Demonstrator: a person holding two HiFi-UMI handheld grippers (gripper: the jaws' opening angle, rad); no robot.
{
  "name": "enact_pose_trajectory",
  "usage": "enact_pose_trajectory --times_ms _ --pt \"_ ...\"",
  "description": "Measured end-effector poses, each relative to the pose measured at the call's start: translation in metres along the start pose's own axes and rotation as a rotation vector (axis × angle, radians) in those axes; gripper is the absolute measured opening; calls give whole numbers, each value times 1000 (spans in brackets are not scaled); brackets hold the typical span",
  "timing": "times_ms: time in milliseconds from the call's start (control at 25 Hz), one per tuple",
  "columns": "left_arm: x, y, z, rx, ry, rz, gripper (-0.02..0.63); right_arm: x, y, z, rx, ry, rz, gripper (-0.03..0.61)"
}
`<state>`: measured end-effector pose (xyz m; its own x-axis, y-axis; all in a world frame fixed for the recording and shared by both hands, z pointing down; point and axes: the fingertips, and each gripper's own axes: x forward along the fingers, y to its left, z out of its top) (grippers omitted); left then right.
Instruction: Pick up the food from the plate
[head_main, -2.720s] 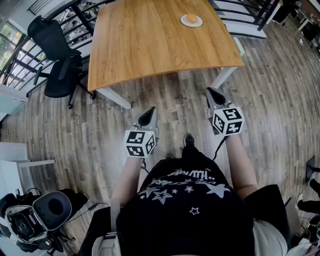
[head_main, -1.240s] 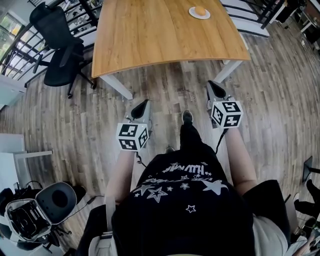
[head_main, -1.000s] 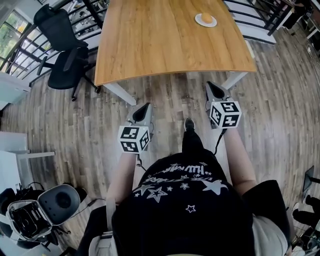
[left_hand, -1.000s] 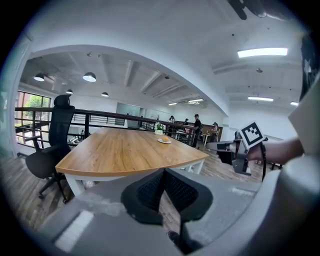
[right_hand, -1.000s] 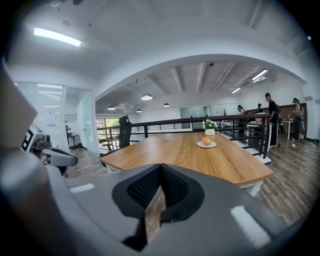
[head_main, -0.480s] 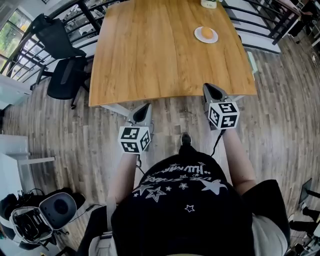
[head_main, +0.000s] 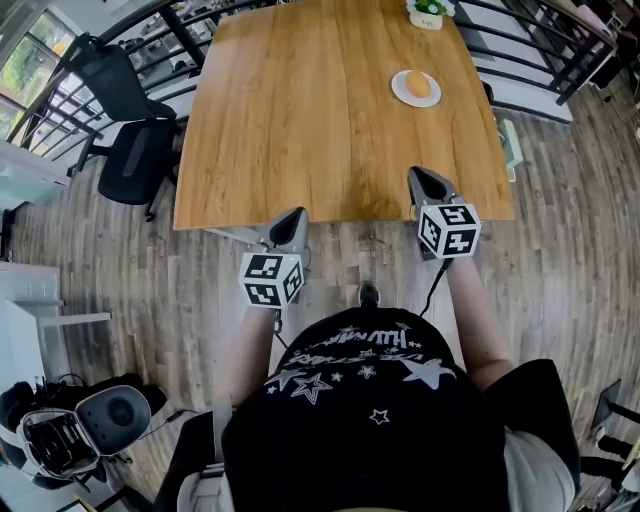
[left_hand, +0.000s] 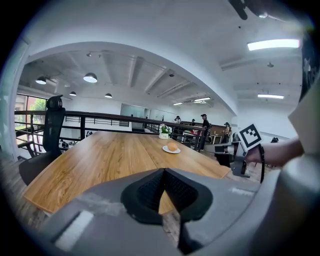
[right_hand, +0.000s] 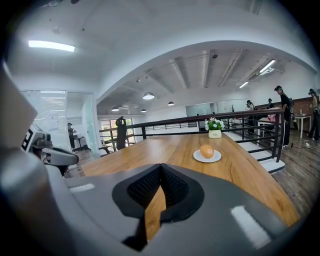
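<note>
The left gripper (left_hand: 164, 170) fills the frame from 4 to 8 o'clock, grey with black ribbed pads. Its jaw tips meet at a point, with nothing between them. Through the slit under the tips a strip of the wooden table (left_hand: 105, 157) shows. The table stretches away from the jaws toward the centre. Just above centre a white plate (left_hand: 171, 150) carries 1 round golden-brown piece of food (left_hand: 172, 146). A small flower pot (left_hand: 164, 133) stands farther off, toward 12 o'clock from the plate. At 9 o'clock is a black office chair (left_hand: 49, 131) before a dark railing (left_hand: 105, 119). At 3 o'clock there is a marker cube (left_hand: 251, 136) and a bare forearm (left_hand: 281, 152).
</note>
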<state>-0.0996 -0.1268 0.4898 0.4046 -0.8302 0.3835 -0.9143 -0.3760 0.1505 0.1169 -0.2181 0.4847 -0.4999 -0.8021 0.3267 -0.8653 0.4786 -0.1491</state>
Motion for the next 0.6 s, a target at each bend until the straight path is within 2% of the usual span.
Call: enact_pose_trajectory --times_ms 360,600 --pt "40 -3 13 -7 -8 36 2 23 -45 15 3 -19 6 3" --pt "49 -12 10 -17 7 31 2 34 -64 7 28 -5 -17 3"
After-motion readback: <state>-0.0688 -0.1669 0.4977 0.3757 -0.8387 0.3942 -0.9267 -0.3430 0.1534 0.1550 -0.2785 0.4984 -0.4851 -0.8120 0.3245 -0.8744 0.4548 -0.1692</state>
